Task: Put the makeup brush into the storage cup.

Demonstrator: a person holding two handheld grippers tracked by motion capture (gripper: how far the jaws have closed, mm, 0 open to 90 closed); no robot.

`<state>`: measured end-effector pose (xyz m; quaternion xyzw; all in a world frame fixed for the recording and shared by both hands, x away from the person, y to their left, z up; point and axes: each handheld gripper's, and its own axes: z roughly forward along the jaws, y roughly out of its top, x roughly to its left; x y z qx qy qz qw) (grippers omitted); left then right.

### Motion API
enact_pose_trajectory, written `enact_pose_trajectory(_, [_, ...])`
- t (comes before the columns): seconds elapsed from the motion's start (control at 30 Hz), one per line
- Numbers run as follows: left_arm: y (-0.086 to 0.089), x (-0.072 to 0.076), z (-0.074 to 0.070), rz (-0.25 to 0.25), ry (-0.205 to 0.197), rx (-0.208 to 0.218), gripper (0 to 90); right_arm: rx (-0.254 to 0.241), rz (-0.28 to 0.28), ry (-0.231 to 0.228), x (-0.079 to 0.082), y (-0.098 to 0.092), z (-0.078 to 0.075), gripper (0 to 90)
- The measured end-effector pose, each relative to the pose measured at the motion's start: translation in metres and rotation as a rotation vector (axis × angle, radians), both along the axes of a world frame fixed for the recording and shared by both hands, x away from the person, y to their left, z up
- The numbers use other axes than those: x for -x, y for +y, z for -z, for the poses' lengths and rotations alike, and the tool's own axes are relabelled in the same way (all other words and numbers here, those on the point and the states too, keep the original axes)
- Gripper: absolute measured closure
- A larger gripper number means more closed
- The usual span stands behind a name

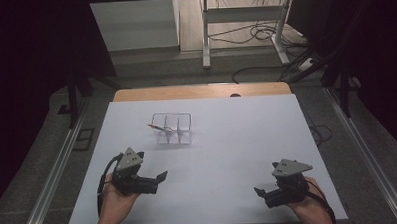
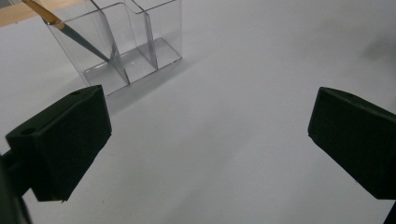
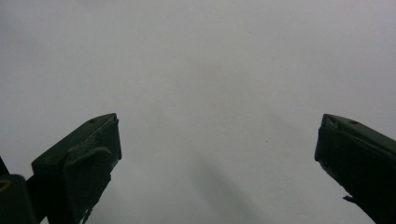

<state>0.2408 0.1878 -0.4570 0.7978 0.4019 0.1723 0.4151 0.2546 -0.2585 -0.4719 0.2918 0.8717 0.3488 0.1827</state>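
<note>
Both grippers, left [image 1: 161,176] and right [image 1: 258,191], gaping, empty; clear organizer [image 1: 173,128] holding brush [image 1: 156,127] beyond left.

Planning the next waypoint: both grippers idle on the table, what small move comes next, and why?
Probably ease the left gripper forward toward the clear organizer: its jaws stand open and empty, the brush leans in the nearest compartment, and it sits closer than the right gripper.

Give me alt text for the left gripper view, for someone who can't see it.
Two open black fingers of the left gripper frame a bare white table. Beyond them, at upper left, stands a clear plastic organizer with compartments; a thin brush leans in its left one.
</note>
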Motion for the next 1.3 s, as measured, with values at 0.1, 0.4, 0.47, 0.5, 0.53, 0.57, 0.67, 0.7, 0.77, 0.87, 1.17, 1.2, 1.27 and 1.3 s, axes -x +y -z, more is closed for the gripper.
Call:
enact_pose_trajectory(0.1, [0.003,0.005,0.001,-0.006,0.002,0.001,0.0,-0.001,0.001,-0.002,0.0,0.0,0.0,0.9])
enact_pose_trajectory(0.4, [0.009,0.014,0.001,-0.012,-0.007,-0.001,0.0,0.001,0.001,-0.005,0.001,0.0,-0.001,0.8])
enact_pose_trajectory(0.47, [0.009,0.016,0.002,-0.011,-0.008,-0.003,0.0,0.0,0.002,-0.005,0.001,0.0,-0.001,0.8])
enact_pose_trajectory(0.5, [0.009,0.017,0.002,-0.009,-0.007,-0.003,0.0,-0.001,0.002,-0.005,0.001,0.0,-0.001,0.8])
enact_pose_trajectory(0.53, [0.009,0.017,0.002,-0.009,-0.007,-0.003,0.0,-0.001,0.002,-0.005,0.001,0.0,-0.001,0.8])
enact_pose_trajectory(0.57, [0.009,0.018,0.003,-0.006,-0.006,-0.003,0.0,-0.003,0.002,-0.003,0.001,0.0,-0.001,0.8])
enact_pose_trajectory(0.67, [0.01,0.02,0.003,-0.006,-0.007,-0.008,0.0,-0.009,0.005,0.004,0.001,0.0,-0.001,0.7])
enact_pose_trajectory(0.7, [0.011,0.022,0.003,-0.007,-0.011,-0.011,0.0,-0.011,0.006,0.004,0.002,-0.001,-0.001,0.7])
enact_pose_trajectory(0.77, [0.011,0.024,0.003,-0.008,-0.014,-0.01,0.0,-0.014,0.008,0.002,0.003,-0.002,-0.001,0.7])
enact_pose_trajectory(0.87, [0.012,0.026,0.003,-0.009,-0.017,-0.011,0.0,-0.018,0.011,0.002,0.003,-0.004,-0.001,0.7])
enact_pose_trajectory(1.17, [0.017,0.035,0.007,-0.011,-0.02,-0.034,0.0,-0.023,0.021,-0.002,0.005,-0.009,-0.002,0.7])
enact_pose_trajectory(1.2, [0.018,0.036,0.007,-0.013,-0.02,-0.038,0.0,-0.023,0.021,-0.002,0.005,-0.009,-0.002,0.7])
enact_pose_trajectory(1.27, [0.019,0.037,0.008,-0.013,-0.02,-0.04,0.0,-0.024,0.022,-0.003,0.006,-0.01,-0.002,0.6])
enact_pose_trajectory(1.3, [0.021,0.039,0.008,-0.017,-0.023,-0.043,0.0,-0.025,0.026,-0.003,0.007,-0.011,-0.002,0.6])
